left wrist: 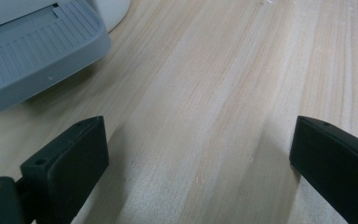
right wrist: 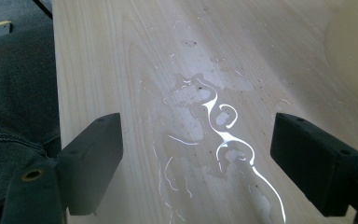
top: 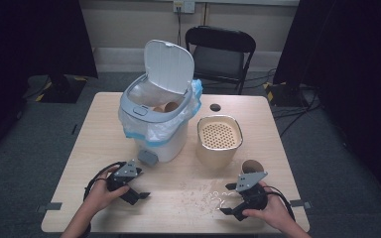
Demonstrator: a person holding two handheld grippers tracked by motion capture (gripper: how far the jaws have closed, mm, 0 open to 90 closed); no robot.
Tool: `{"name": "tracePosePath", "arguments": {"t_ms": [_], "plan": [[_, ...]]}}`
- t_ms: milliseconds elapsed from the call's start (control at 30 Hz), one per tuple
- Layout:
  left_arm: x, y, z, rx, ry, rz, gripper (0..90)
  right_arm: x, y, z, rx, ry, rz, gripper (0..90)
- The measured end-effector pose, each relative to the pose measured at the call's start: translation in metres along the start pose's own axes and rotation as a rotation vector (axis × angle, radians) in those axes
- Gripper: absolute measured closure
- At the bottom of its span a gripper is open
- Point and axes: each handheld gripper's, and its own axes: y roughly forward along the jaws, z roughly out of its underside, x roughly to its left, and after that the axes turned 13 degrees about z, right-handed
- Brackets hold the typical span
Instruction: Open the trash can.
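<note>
You have one white pedal bin [top: 159, 116], lid up, plastic liner, two brown paper cups inside; one beige perforated-top container [top: 220, 139]; one paper cup [top: 251, 166] near your right gripper [top: 232, 199]. Both it and your left gripper [top: 138, 191] gape wide, empty. Pale wood bench [top: 104, 129], wet spill [right wrist: 214, 126]; grey carpet, one black folding chair [top: 221, 54].

Each hand grips a black handheld tool: the left gripper [top: 140, 195] and the right gripper [top: 229, 199] both carry a grey three-cornered plate on top and trail a looping black cable. Their jaws are chunky black rectangular blocks with small screw holes, a brass-coloured fitting near the base. Dark denim trousers [right wrist: 14, 135] show by the table edge.
</note>
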Motion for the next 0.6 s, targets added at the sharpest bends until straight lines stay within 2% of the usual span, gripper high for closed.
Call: {"name": "tracePosePath", "arguments": {"t_ms": [600], "plan": [[0.0, 0.001, 0.0, -0.001, 0.001, 0.004, 2.8, -0.004, -0.012, 0.015, 0.015, 0.016, -0.005, 20.4]]}}
